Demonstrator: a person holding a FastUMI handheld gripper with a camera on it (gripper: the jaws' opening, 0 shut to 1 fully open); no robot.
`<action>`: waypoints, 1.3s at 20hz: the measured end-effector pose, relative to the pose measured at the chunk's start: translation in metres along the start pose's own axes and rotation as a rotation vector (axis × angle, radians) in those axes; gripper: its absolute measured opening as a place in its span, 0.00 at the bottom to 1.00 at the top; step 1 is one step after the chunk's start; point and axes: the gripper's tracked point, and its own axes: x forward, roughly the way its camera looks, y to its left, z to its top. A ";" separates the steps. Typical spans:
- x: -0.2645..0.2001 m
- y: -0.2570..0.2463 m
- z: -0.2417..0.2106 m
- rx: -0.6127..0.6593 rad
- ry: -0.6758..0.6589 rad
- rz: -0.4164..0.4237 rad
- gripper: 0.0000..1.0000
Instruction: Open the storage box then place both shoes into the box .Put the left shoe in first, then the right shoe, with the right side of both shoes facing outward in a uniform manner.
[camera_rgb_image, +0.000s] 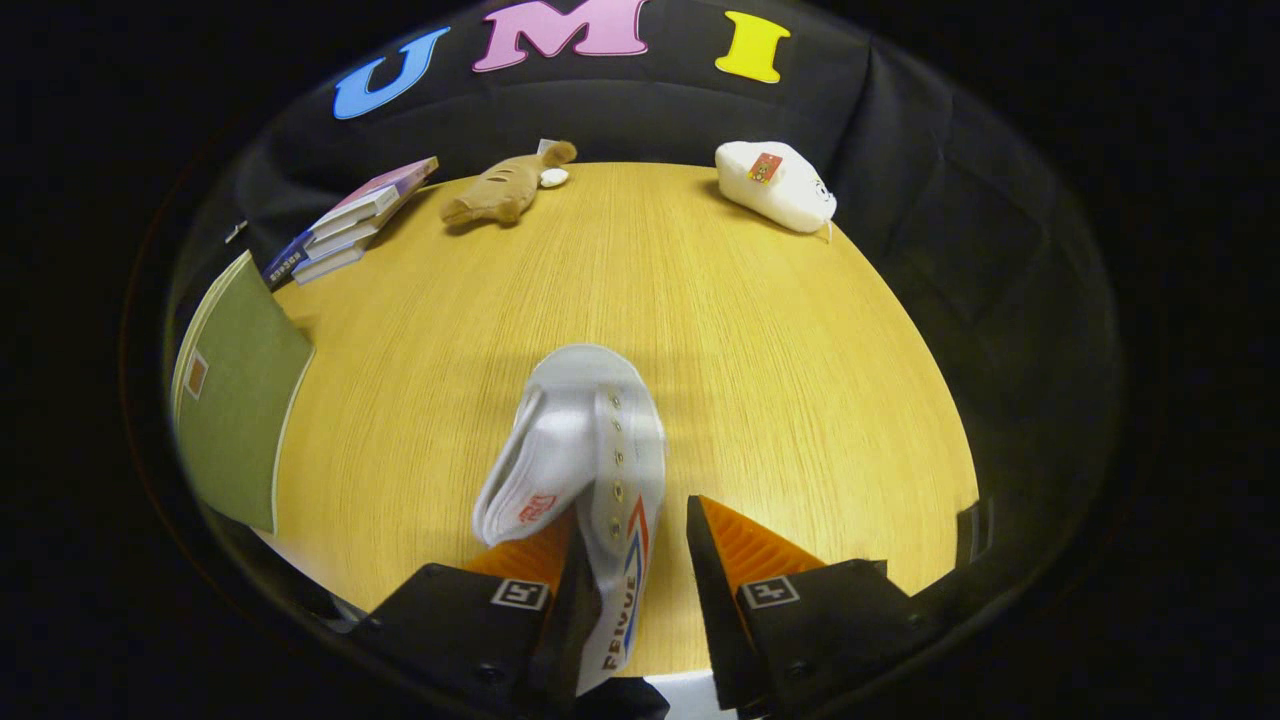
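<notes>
A white low-top shoe with a row of eyelets and red-and-blue side lettering (585, 450) is seen at lower centre of the frame, lying between the fingers of the gripper (632, 545) and reaching ahead of them over the light wooden tabletop (780, 350). The left finger is pressed against the shoe's side; the right finger stands apart from it with a strip of table showing between, so the tool is taken to be part-open and not clamped on the shoe. Whether the shoe is lifted or resting on the table cannot be told.

The step in hand is judged to be the handling of one shoe, either its pick-up or its release; which shoe of the pair it is cannot be told. A green flat panel with a pale edge and a small orange label (240, 400) is seen at the left of the frame; it may be the storage box or its lid, but nothing inside it is shown. For the next move, the shoe's right side would have to be kept facing outward toward that box.

At the far edge of the table are seen a stack of books (350, 225) at upper left, a brown plush toy (505, 185) at upper centre and a white plush toy (775, 185) at upper right.
</notes>
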 end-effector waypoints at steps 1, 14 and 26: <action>0.003 0.004 -0.003 0.002 0.003 -0.004 0.42; -0.081 0.034 0.051 0.226 -0.058 0.051 0.05; -0.197 0.250 0.144 0.272 -0.053 0.303 0.05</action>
